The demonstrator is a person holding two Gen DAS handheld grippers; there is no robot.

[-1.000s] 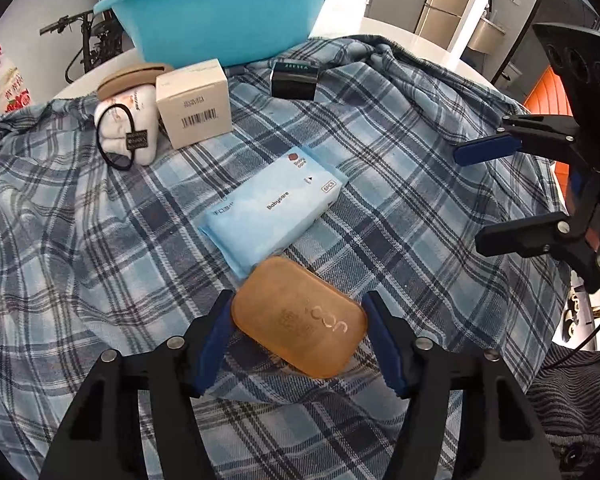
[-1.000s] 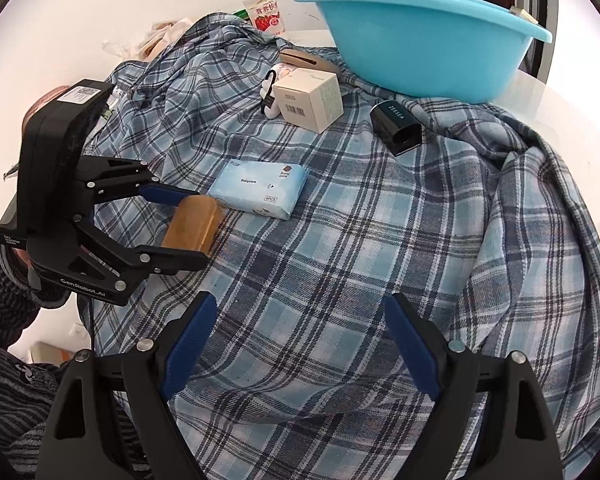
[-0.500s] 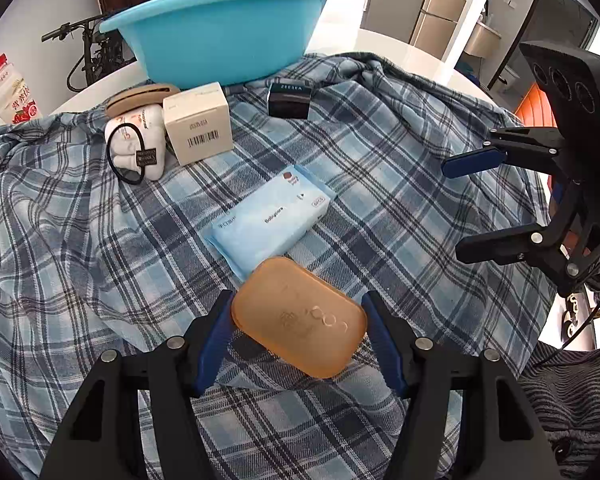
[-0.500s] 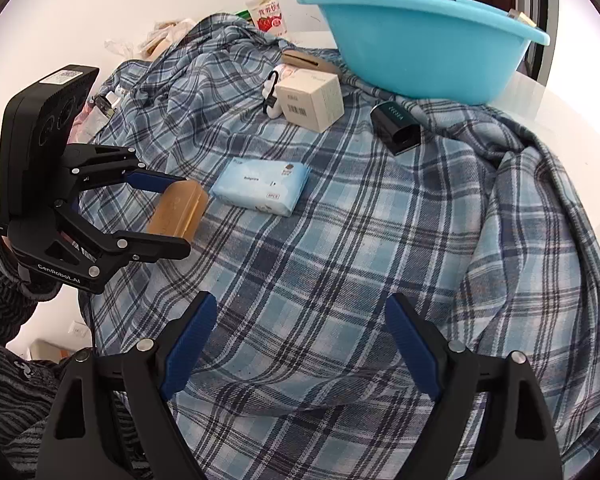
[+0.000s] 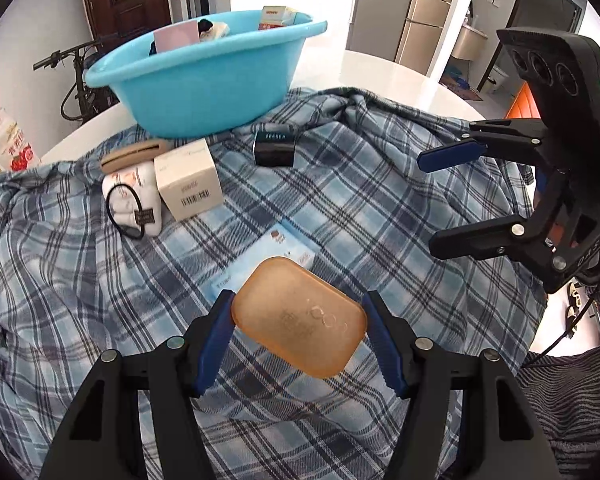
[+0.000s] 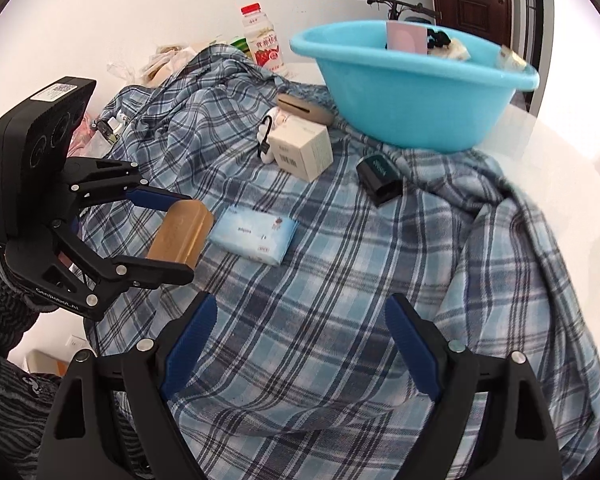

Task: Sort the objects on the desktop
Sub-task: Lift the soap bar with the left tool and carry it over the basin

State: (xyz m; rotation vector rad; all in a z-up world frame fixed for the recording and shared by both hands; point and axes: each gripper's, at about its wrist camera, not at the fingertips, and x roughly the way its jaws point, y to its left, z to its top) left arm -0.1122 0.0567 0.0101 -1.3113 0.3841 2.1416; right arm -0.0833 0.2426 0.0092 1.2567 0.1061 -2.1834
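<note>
My left gripper (image 5: 298, 320) is shut on an amber translucent case (image 5: 300, 318) and holds it above the plaid cloth; it also shows in the right wrist view (image 6: 180, 232). Under it lies a light-blue wipes pack (image 6: 254, 234). My right gripper (image 6: 298, 344) is open and empty above the cloth's near side; it shows at the right of the left wrist view (image 5: 444, 200). A blue basin (image 5: 204, 80) holding several items stands at the back. A white box (image 5: 190, 184), a black box (image 5: 274, 148), a white pouch with a black hair tie (image 5: 134, 204) and a tan case (image 5: 134, 154) lie near it.
A blue plaid cloth (image 6: 340, 300) covers a white round table (image 5: 380, 76). A drink bottle (image 6: 262, 44) and crumpled bags stand at the far left edge. A bicycle and a dark door are behind the basin.
My left gripper has lifted the amber case higher off the cloth and over the wipes pack. The right gripper has stayed open.
</note>
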